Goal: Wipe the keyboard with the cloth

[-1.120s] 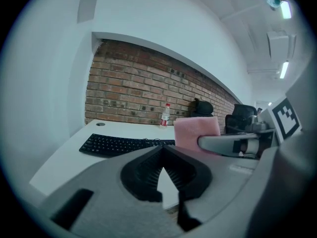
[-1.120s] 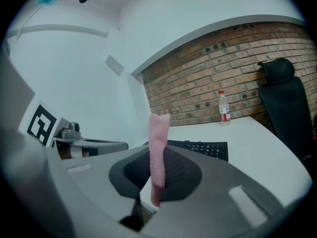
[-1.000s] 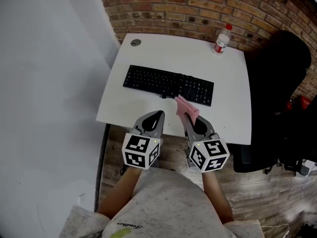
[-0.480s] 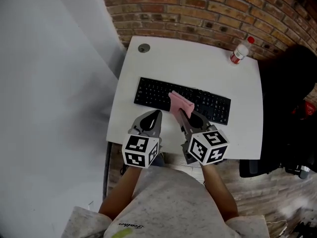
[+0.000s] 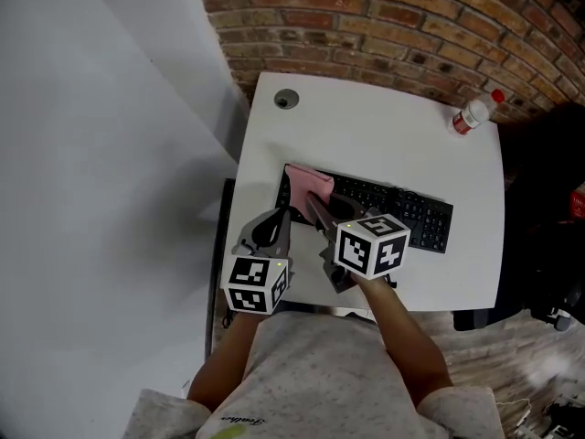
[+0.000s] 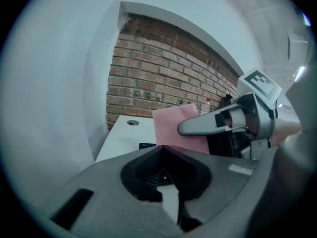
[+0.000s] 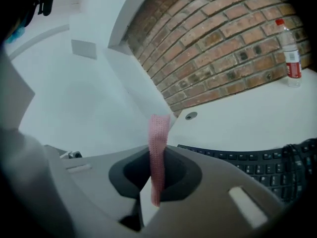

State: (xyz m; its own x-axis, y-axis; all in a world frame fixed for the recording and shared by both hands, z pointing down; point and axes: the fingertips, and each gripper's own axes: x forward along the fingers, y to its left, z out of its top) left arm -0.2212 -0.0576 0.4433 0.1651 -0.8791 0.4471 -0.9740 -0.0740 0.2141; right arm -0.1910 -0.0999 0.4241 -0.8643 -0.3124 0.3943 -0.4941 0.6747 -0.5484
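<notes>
Desk, cloth over left keyboard edge

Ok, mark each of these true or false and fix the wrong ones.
1. The right gripper is shut on the pink cloth. True.
2. The cloth lies over the right end of the keyboard. False: it is at the keyboard's left end.
3. The left gripper grips the bottle. False: its fingers are together on nothing, and the bottle stands at the far right corner of the white table.
4. The bottle is red-capped. True.
</notes>
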